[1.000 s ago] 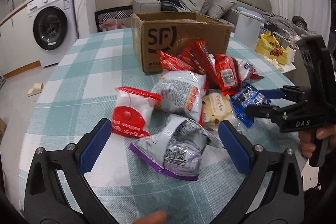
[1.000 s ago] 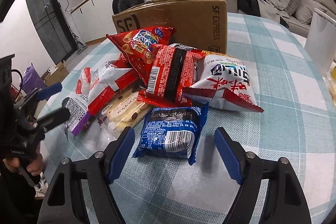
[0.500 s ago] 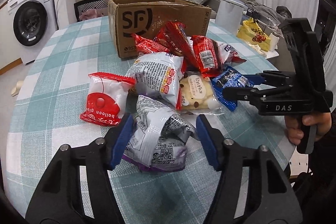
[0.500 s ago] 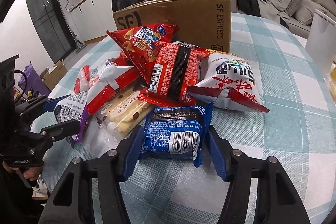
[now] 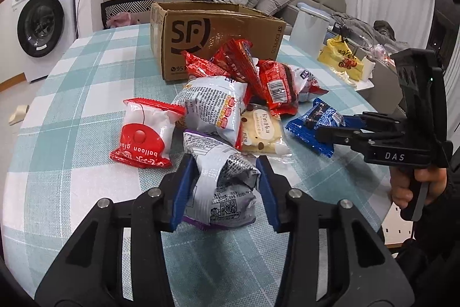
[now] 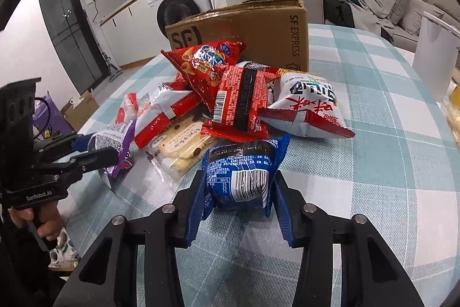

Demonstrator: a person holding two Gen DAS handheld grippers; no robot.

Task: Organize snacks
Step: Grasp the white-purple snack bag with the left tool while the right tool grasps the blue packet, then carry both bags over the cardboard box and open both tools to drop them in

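Observation:
A crumpled silver-and-purple snack bag (image 5: 227, 192) lies at the near edge of the pile on the checked table (image 5: 86, 76). My left gripper (image 5: 225, 163) is closing, and its blue pads press the bag's sides. A blue snack packet (image 6: 241, 163) sits between the pads of my right gripper (image 6: 239, 176), which is closing and squeezes it. In the left wrist view the right gripper (image 5: 330, 128) holds that blue packet (image 5: 313, 120). The open SF cardboard box (image 5: 212, 36) stands behind the pile.
The pile holds a red-and-white bag (image 5: 143, 131), a white printed bag (image 5: 212, 108), a cream biscuit pack (image 5: 260, 128) and red packets (image 5: 276, 85). A white bin (image 5: 307, 28) and a yellow bag (image 5: 342, 59) are at the far right. A washing machine (image 5: 40, 25) stands beyond the table.
Both grippers went from wide open to closed. The left one closed on the silver-and-purple bag and crumpled it. The right one closed on the blue packet.

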